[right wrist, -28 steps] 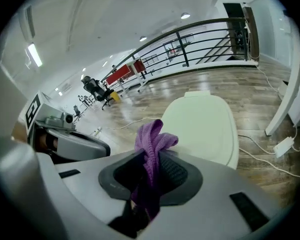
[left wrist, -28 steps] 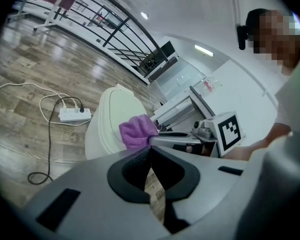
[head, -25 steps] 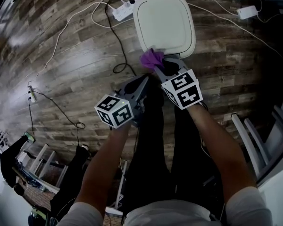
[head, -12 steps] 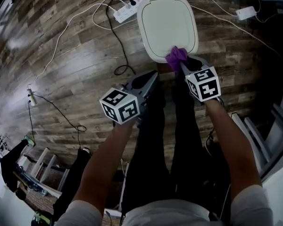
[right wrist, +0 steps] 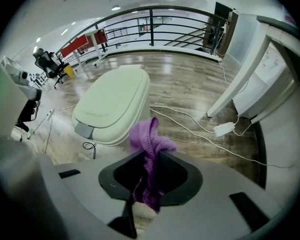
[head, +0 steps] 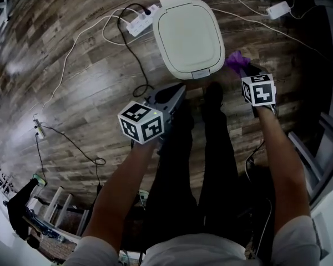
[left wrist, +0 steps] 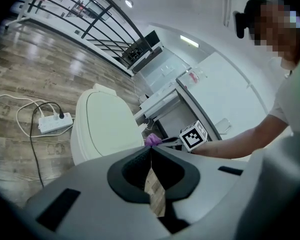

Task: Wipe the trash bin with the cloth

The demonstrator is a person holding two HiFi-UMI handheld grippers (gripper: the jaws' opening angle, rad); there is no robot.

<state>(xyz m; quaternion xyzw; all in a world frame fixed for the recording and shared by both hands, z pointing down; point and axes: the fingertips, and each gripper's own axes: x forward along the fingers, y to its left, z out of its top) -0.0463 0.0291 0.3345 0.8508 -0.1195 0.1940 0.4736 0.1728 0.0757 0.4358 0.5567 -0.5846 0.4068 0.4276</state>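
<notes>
1. Right gripper (head: 245,71) is clamped on the purple cloth (right wrist: 149,141). Its own view shows the fabric pinched between the jaws, bunched above the tips and hanging below them.
2. Left gripper (left wrist: 151,153) has its jaws pressed together with nothing between them. Only its own view makes that plain. From the head view I see mainly its marker cube and its nose pointing toward the bin.
3. The trash bin (head: 188,35) is pale and rounded and stands on the floor ahead of my legs. Its lid is down, so I cannot see what is inside.
4. From the head view the cloth sits just off the bin's near right corner, and I cannot tell whether it touches. The right gripper view puts the bin to the cloth's left.
5. The left gripper view alone shows white furniture behind my right gripper.
6. The wood plank floor (head: 89,76) carries a white power strip (head: 137,22) with cables beyond the bin. A white adapter (right wrist: 223,129) lies to the right. The right gripper view adds a black railing (right wrist: 150,14) and an office chair (right wrist: 44,59) far off.
</notes>
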